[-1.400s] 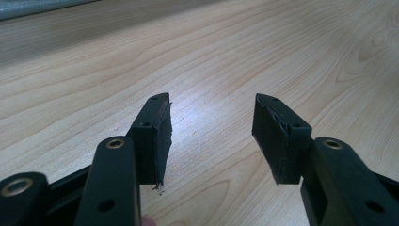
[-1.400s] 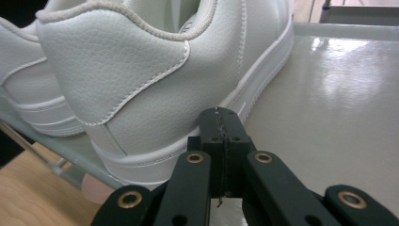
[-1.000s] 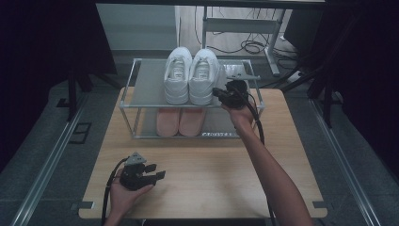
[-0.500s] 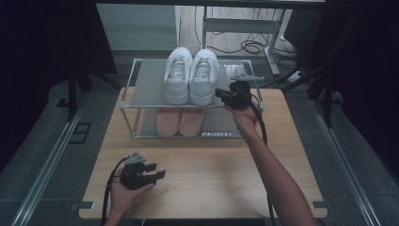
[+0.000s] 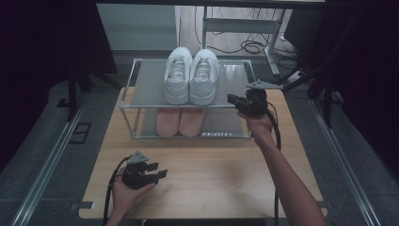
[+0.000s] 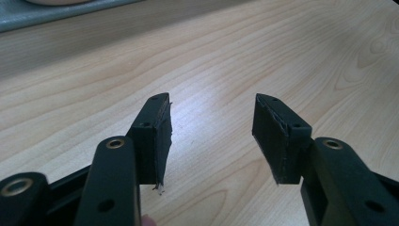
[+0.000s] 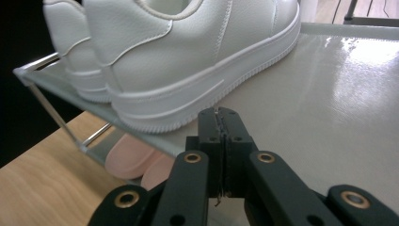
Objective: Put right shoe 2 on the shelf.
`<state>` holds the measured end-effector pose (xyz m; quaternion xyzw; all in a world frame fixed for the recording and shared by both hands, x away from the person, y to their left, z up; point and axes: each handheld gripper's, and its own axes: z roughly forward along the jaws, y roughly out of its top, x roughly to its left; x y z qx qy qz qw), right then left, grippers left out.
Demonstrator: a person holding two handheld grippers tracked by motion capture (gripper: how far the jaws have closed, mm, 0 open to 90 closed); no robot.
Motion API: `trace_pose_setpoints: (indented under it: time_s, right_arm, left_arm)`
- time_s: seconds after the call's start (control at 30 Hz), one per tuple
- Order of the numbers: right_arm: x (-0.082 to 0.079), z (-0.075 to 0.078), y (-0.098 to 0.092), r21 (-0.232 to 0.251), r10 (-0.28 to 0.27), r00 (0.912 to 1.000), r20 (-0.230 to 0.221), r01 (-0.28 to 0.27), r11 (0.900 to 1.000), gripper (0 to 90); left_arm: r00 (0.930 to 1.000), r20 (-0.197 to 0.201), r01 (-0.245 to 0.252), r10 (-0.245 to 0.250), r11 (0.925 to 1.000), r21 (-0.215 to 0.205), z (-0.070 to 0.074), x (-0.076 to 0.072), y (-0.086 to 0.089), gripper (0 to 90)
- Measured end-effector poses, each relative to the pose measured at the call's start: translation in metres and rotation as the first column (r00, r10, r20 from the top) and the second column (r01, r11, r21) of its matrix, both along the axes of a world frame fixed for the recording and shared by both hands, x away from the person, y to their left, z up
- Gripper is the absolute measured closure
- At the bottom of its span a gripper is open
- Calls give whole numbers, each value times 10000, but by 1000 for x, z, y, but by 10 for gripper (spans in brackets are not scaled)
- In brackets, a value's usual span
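A pair of white sneakers point(image 5: 192, 75) stands on the top shelf of a small metal rack point(image 5: 148, 80), and a pair of pink shoes point(image 5: 179, 121) sits on the shelf below. My right gripper point(image 5: 234, 99) hovers at the rack's front right, pointing left at the white pair. In the right gripper view its tips point(image 7: 220, 117) are together just short of the nearer white sneaker point(image 7: 179, 56). The jaws have just begun to ease apart, with nothing between them. My left gripper point(image 5: 160, 170) rests open on the wooden table point(image 5: 221, 165); its jaws point(image 6: 212, 108) hold nothing.
The rack's grey top shelf point(image 7: 329, 94) is bare to the right of the sneakers. Pink shoe heels point(image 7: 136, 162) show beneath its front edge. Desk legs and cables point(image 5: 249, 44) lie on the floor beyond the table.
My right gripper has drawn back to the right, away from the white sneakers. The left gripper has stayed where it was.
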<state>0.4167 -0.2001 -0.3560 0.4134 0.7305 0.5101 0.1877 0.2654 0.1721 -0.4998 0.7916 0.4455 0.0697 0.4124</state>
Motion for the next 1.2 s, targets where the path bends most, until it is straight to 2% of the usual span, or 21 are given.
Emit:
trace_pose_setpoints:
  time_s: [0.13,0.3,0.5,0.6,0.9,1.1,1.2]
  right_arm:
    - [-13,-2,-13,-71,263,9995,154,-262,9996,857]
    - [-35,-10,-28,-157,713,9970,311,-708,9974,738]
    - [-64,-30,-47,-146,914,9950,399,-909,9958,589]
    - [-78,-43,-57,-165,976,9944,410,-970,9952,563]
    - [-112,-86,-82,151,829,9965,106,-830,9964,539]
    - [-121,-119,-95,256,560,9975,-422,-550,9982,535]
    - [-121,-129,-99,149,483,9966,-675,-474,9988,531]
  left_arm:
    - [10000,55,-11,10,9999,158,0,2,0,481]
    - [10000,87,34,-34,10000,83,0,0,4,481]
    - [9999,100,34,-34,10000,14,0,0,6,480]
    - [9999,108,38,-38,10000,-3,0,0,6,480]
    - [9999,115,39,-39,10000,-38,1,0,5,479]
    - [10000,89,-12,12,10000,-20,1,0,5,478]
    - [10000,92,4,-4,10000,-18,0,1,5,477]
